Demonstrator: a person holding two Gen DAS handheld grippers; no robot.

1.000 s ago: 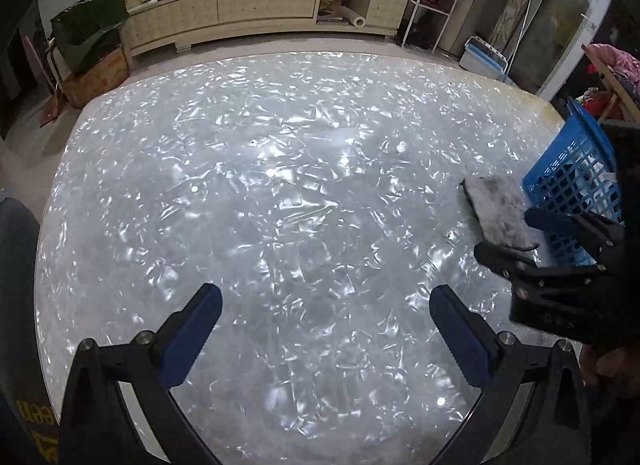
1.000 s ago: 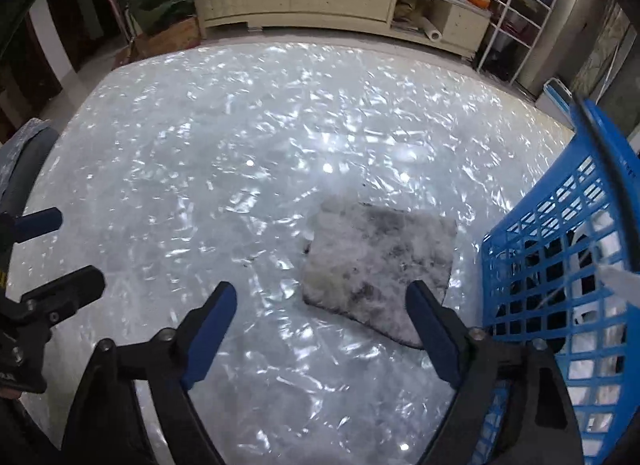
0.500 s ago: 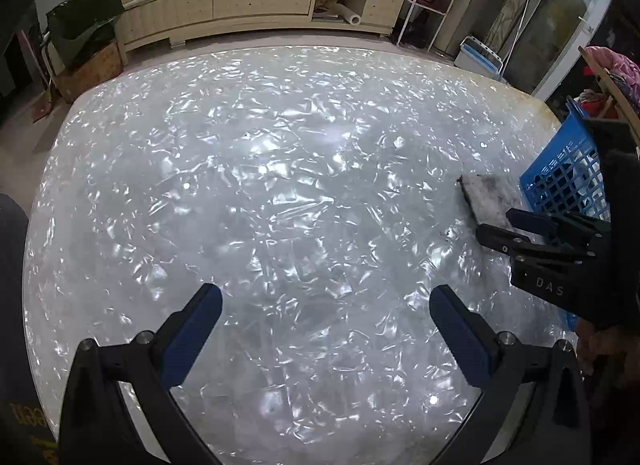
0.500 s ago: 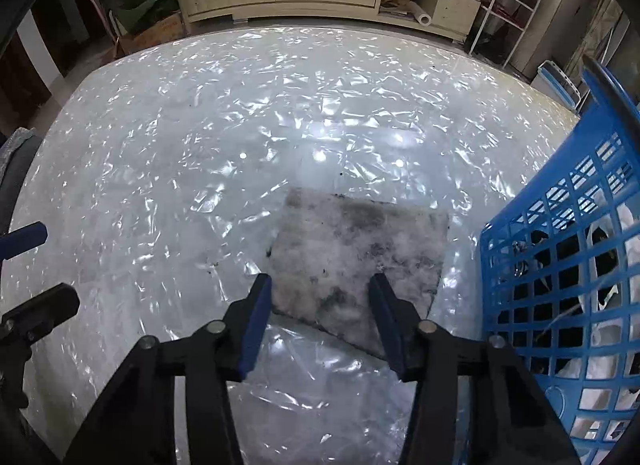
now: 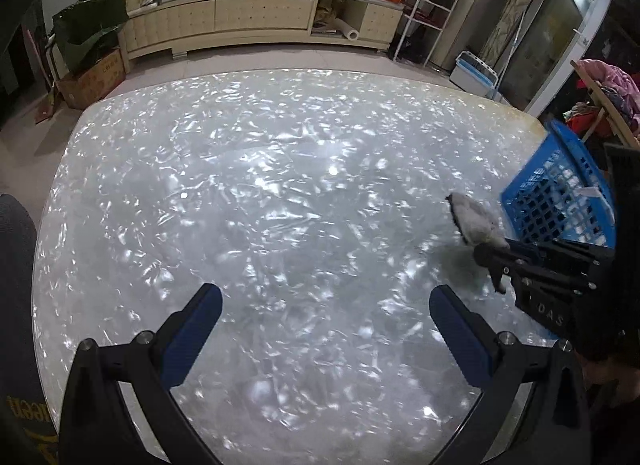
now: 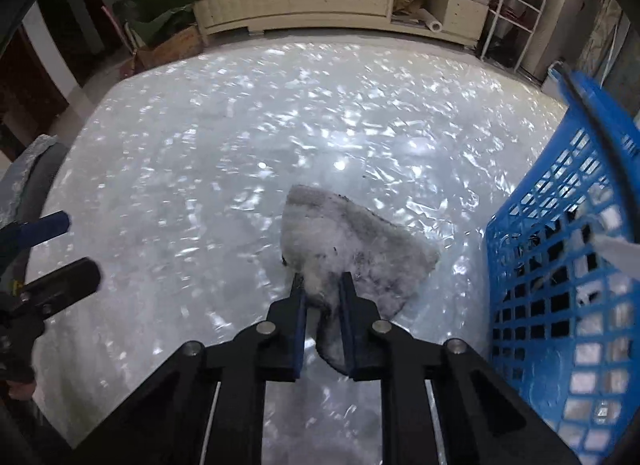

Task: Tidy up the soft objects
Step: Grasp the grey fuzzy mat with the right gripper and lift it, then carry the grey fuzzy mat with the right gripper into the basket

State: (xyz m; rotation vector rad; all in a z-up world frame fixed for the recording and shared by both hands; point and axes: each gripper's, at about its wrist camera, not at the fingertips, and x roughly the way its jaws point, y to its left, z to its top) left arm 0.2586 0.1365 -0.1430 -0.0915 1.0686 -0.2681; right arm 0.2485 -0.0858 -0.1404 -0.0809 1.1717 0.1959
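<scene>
A fuzzy grey-white cloth (image 6: pixel 352 241) with dark smudges hangs bunched from my right gripper (image 6: pixel 322 285), which is shut on its near edge and holds it lifted off the table. The cloth also shows in the left wrist view (image 5: pixel 476 221), beside the right gripper (image 5: pixel 490 257). A blue plastic basket (image 6: pixel 560 265) stands just right of the cloth, with white and dark items inside; it shows in the left wrist view (image 5: pixel 560 201) too. My left gripper (image 5: pixel 324 325) is open and empty over the table's near middle.
The table (image 5: pixel 260 205) is covered in crinkled shiny plastic film. A cream cabinet (image 5: pixel 256 21) with clutter on top runs along the far wall. A white wire rack (image 5: pixel 432 5) and a chair with clothes (image 5: pixel 608 97) stand to the right.
My right gripper closed on the cloth's near edge and lifted it, so the flat cloth now hangs bunched. The left gripper stayed open and shifted only slightly.
</scene>
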